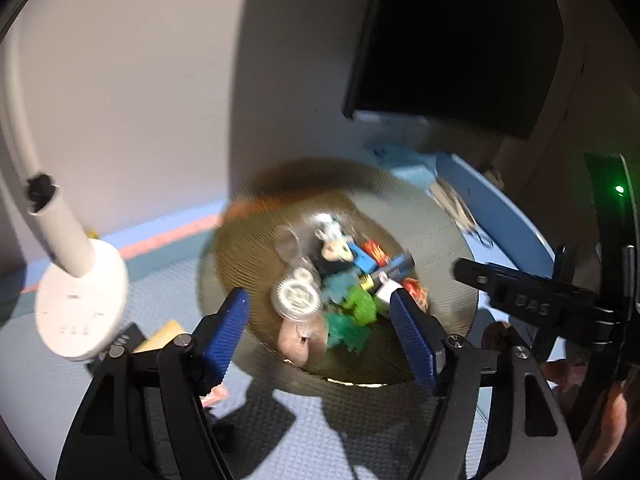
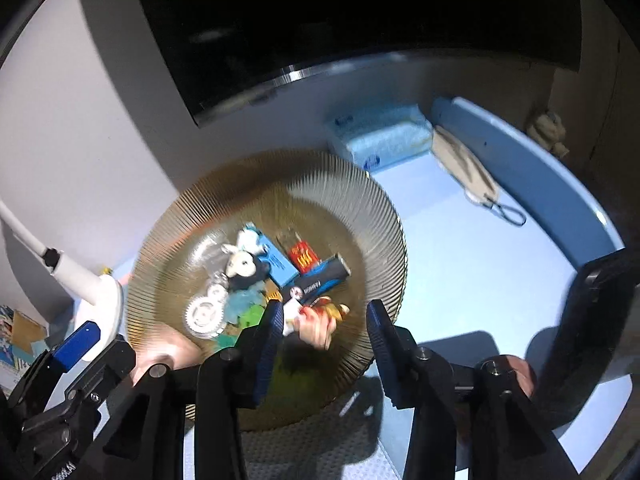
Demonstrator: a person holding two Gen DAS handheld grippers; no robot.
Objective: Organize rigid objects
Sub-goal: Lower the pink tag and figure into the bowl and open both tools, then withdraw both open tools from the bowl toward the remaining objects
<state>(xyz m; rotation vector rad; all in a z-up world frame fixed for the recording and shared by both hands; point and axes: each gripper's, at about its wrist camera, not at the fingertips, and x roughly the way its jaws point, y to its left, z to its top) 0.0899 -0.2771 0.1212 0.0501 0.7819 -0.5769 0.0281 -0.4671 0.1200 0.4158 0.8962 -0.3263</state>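
Observation:
A ribbed amber glass plate (image 1: 432, 232) (image 2: 372, 208) sits on the blue mat and holds several small toys: a white rabbit figure (image 2: 242, 262), a white gear (image 1: 296, 294) (image 2: 204, 314), a blue block (image 2: 276, 262), a red packet (image 2: 304, 258), a dark tube (image 1: 394, 270) (image 2: 320, 278) and green pieces (image 1: 360, 304). My left gripper (image 1: 320, 300) hovers open over the pile, with a pink toy (image 1: 298, 340) below it. My right gripper (image 2: 324, 312) stands open over the plate's near side. A blurred red and yellow figure (image 2: 320, 320) lies between its fingers, clear of the right pad.
A white lamp base (image 1: 80, 300) and its arm stand left of the plate. A blue tissue pack (image 2: 384, 136) and a beige face mask (image 2: 464, 164) lie behind it. A dark monitor (image 2: 320, 20) hangs over the back. A raised blue rim (image 2: 540, 176) curves round the right.

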